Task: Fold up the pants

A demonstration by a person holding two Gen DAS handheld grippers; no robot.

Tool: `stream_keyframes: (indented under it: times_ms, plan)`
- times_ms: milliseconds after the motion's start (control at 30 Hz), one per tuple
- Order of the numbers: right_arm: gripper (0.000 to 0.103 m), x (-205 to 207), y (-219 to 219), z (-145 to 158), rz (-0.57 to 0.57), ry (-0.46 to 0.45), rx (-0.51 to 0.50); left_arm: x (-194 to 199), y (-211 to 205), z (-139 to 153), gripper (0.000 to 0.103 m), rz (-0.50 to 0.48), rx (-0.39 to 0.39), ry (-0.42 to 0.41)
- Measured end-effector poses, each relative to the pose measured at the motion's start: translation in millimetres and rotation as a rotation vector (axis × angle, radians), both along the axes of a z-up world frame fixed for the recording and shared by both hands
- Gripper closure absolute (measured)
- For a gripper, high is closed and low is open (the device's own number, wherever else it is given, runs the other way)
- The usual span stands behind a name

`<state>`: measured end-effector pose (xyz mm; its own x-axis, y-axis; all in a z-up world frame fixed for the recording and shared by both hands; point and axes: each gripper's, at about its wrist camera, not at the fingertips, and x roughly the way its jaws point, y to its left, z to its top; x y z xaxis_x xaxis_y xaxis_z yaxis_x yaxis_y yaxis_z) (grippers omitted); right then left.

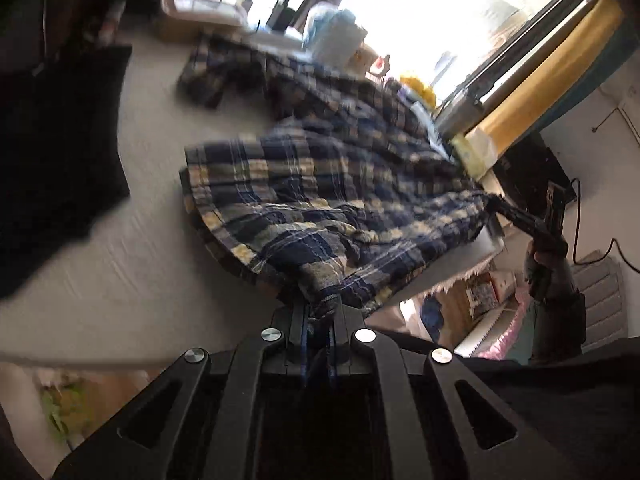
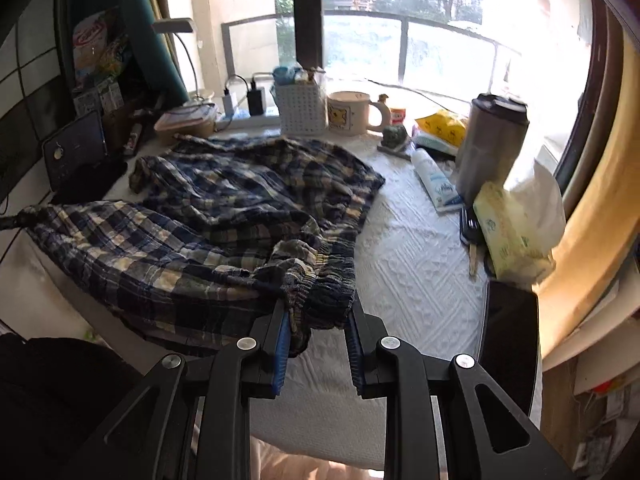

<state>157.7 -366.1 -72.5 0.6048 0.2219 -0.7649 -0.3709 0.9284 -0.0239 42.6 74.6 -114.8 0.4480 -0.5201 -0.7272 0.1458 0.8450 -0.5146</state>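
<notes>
**Count on the desk**

One pair of plaid pants (image 2: 224,216) lies spread over the desk (image 2: 408,264). Two claws are in view: the left claw (image 1: 318,320) and the right claw (image 2: 316,320). Along the far edge stand one white perforated basket (image 2: 300,110), one cartoon mug (image 2: 350,114) and one desk lamp (image 2: 176,26). Near the right edge are one dark tumbler (image 2: 490,140), one white tube (image 2: 434,180) and one tissue pack (image 2: 508,232).

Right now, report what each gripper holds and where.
Both hold the plaid pants: the left gripper pinches a bunched fabric edge; the right gripper grips the elastic waistband.
</notes>
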Motion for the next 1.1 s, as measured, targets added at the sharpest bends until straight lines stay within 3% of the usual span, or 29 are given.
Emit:
stream_keyframes:
  times_ms: [167, 333, 400, 467, 600, 700, 933, 1033, 1100]
  plan:
    - [0.078, 5, -32, -46, -0.09, 0.059, -0.029, -4, -38, -40, 0.098, -0.085, -0.06, 0.101]
    - [0.081, 3, -45, -55, -0.118, 0.054, -0.031, 3, -40, -36, 0.094, -0.135, -0.058, 0.134]
    - [0.081, 1, -47, -56, -0.12, 0.05, -0.02, 10, -25, -24, 0.083, -0.108, -0.022, 0.1]
    - [0.081, 0, -46, -58, -0.12, 0.046, -0.02, 14, -3, -14, 0.063, -0.036, 0.0, 0.066]
    - [0.081, -2, -46, -61, -0.129, 0.038, -0.009, 24, 40, 1, 0.05, 0.107, 0.004, 0.004]
    - [0.081, -3, -46, -59, -0.132, 0.027, 0.003, 47, 52, -3, 0.05, 0.193, -0.021, 0.006]
    - [0.081, -7, -40, -51, -0.113, -0.022, -0.007, 104, 28, -37, 0.05, 0.283, -0.01, 0.083]
    - [0.081, -8, -43, -51, -0.114, -0.028, 0.014, 106, 26, -33, 0.051, 0.3, 0.037, 0.049]
    - [0.081, -8, -45, -53, -0.112, -0.03, 0.027, 108, 23, -32, 0.062, 0.294, 0.028, 0.054]
